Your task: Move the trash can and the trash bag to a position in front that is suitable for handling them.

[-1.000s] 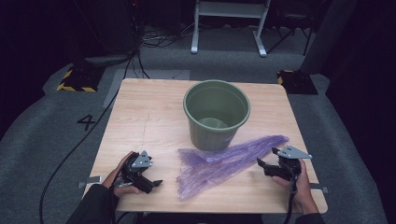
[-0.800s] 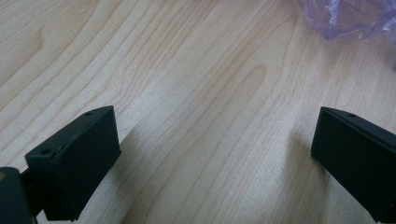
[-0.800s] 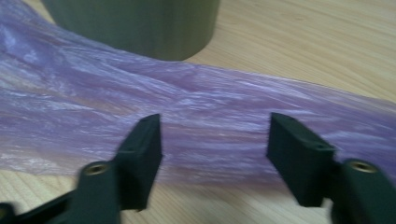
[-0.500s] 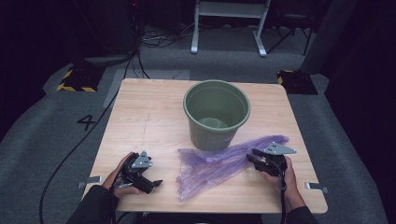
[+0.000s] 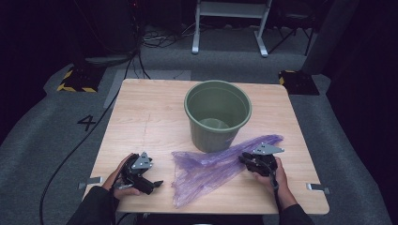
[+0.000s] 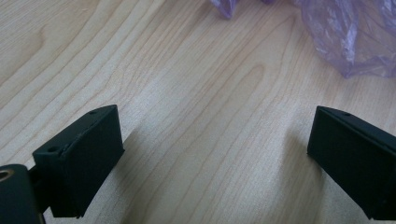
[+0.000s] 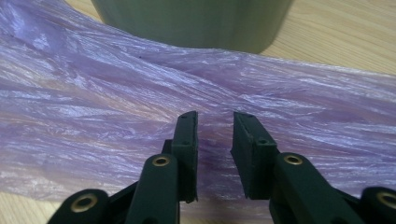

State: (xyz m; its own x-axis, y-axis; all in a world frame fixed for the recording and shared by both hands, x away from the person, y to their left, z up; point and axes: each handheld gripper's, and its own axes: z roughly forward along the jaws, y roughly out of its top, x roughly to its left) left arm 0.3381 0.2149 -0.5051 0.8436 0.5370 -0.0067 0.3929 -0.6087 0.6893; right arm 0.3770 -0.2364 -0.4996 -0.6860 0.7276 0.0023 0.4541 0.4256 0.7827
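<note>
Now the right gripper [image 5: 248,161] has slid in over the purple bin liner [image 5: 211,166], jaws narrowed but unclamped, likely to pinch it, while the left gripper [image 5: 152,184] rests wide apart.

Pale wood-grain bench [image 5: 141,122], square-topped, on a grey carpeted floor [image 5: 51,154]. Small metal brackets at its near edge, one at the left [image 5: 90,181], one at the right [image 5: 317,188]. Dark figure "4" [image 5: 87,123] marked on the carpet just left of the bench. Beyond the far left corner, a yellow-and-black striped base [image 5: 75,80]; beyond the far right corner, a dark base [image 5: 296,80]. Farther back, a white metal frame [image 5: 230,9] on two splayed legs, loose cables [image 5: 159,40] beside it. Surroundings dark.
</note>
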